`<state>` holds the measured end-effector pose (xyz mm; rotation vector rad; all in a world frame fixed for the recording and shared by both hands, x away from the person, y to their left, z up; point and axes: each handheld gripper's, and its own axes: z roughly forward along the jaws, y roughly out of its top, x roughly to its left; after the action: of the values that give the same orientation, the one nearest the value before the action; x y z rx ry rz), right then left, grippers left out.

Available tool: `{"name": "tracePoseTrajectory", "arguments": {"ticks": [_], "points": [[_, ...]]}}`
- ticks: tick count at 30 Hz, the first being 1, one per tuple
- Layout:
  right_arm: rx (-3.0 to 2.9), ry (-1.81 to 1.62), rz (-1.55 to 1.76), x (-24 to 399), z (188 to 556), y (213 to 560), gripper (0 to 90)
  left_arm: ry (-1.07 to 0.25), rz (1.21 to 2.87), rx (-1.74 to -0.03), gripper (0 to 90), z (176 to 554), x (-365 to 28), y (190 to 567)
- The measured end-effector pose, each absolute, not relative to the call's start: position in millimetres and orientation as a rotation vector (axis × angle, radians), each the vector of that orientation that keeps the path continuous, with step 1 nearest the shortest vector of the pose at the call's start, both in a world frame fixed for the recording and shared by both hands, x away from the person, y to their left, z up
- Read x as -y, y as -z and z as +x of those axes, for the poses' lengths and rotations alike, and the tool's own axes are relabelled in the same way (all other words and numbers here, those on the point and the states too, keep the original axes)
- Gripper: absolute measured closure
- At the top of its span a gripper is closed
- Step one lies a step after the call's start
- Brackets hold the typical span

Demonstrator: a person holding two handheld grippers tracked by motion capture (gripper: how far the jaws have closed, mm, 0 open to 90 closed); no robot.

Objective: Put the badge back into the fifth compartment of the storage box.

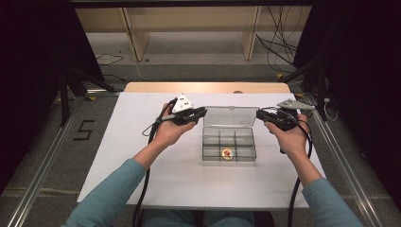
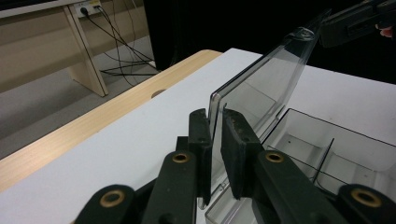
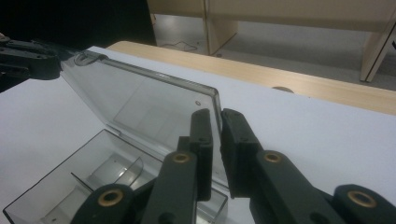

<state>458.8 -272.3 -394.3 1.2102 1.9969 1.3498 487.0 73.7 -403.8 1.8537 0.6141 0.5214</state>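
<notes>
- High view: clear plastic compartment box sits between both claws.
- Left gripper and right gripper each pinch its upright transparent lid edge.
- Looks light, slick, probably brittle, so grip the rim gently.

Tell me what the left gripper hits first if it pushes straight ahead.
Likely the right gripper, along the lid that the left gripper pinches by its end; depth is hard to judge.

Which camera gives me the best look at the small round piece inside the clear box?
The high view: it looks straight down into the clear box and shows the round piece in a front compartment. The left gripper view and the right gripper view look along the raised lid and catch compartments without the piece.
</notes>
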Motion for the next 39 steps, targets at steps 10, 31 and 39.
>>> {"name": "tracePoseTrajectory", "arguments": {"ticks": [10,31,39], "points": [[-2.000,-1.356,1.225,277.4,456.1,400.4,73.9,-0.531,1.852,-0.599,81.6,484.9,-74.3,405.3],[-2.070,-1.325,1.272,277.6,443.9,416.1,84.4,-0.540,1.850,-0.577,81.3,480.8,-75.0,407.5],[-2.067,-1.358,1.242,272.9,441.1,417.2,90.0,-0.552,1.854,-0.560,80.8,476.3,-75.0,408.3]]}}
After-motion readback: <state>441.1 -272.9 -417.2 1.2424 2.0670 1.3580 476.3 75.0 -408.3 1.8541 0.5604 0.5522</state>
